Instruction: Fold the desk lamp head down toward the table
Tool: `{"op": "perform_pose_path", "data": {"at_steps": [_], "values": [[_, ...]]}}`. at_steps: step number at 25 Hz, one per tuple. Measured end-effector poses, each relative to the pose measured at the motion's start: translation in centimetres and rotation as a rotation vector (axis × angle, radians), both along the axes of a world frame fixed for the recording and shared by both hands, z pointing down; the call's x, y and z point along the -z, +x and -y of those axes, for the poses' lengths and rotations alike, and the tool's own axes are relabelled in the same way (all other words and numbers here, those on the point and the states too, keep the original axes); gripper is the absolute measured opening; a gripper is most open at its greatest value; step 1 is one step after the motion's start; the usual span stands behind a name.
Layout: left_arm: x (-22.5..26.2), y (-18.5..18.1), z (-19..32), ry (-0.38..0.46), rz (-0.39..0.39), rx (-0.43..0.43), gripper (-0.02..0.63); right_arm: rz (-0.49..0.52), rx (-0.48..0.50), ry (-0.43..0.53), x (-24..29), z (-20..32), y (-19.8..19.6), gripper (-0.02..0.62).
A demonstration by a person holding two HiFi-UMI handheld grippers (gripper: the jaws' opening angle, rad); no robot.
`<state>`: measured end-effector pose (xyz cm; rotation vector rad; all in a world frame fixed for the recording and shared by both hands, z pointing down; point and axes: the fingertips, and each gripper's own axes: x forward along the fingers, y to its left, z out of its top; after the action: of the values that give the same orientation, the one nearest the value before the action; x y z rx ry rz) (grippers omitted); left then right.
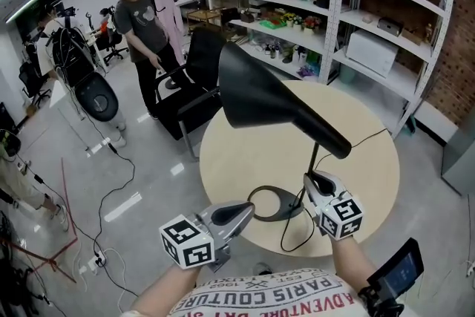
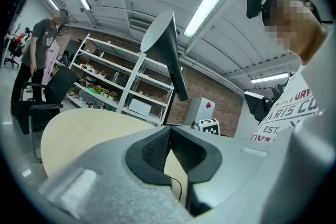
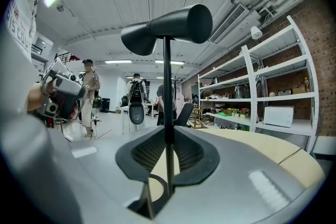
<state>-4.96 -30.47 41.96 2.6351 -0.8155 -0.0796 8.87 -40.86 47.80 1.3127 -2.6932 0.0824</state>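
Only the right gripper view shows the right gripper (image 3: 167,134) pinching the lamp's stem (image 3: 167,86). The left gripper view shows the left gripper (image 2: 169,132) pressed together, empty. In the head view, the lamp (image 1: 271,100) stands lower centre on the table (image 1: 230,159), head raised. The shirt (image 1: 274,298) reads "PARIS COUTURE".

White T-shirt (image 1: 271,299) with red print, grey left gripper (image 1: 251,208) and right gripper (image 1: 307,178), black-and-white marker cubes (image 1: 187,242)
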Motion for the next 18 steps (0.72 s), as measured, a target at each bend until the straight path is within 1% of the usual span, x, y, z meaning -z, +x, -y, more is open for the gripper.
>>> {"op": "perform_pose_path", "data": {"at_steps": [8,10,13,14,15,18], "values": [[3.0,-1.3,0.9,0.061,-0.024,0.017,0.002,0.000,0.032,-0.001,-0.5,-0.8,-1.0,0.043],[4.4,-2.0,1.3,0.094,-0.031,0.034,0.002,0.002,0.036,-0.003,-0.7,-1.0,-1.2,0.043],[7.0,-3.0,2.1,0.156,-0.021,0.059,0.002,0.003,0.047,-0.003,-0.6,-1.2,-1.4,0.044],[7.9,-3.2,2.3,0.174,-0.020,0.056,0.018,0.003,0.051,-0.004,-0.6,-1.2,-1.4,0.043],[8.7,-3.3,2.4,0.191,-0.020,0.050,0.075,0.003,0.054,-0.004,-0.5,-1.3,-1.4,0.044],[11.3,-3.9,3.1,0.251,-0.014,0.052,0.124,0.001,0.061,-0.005,-0.6,-1.3,-1.6,0.044]]}}
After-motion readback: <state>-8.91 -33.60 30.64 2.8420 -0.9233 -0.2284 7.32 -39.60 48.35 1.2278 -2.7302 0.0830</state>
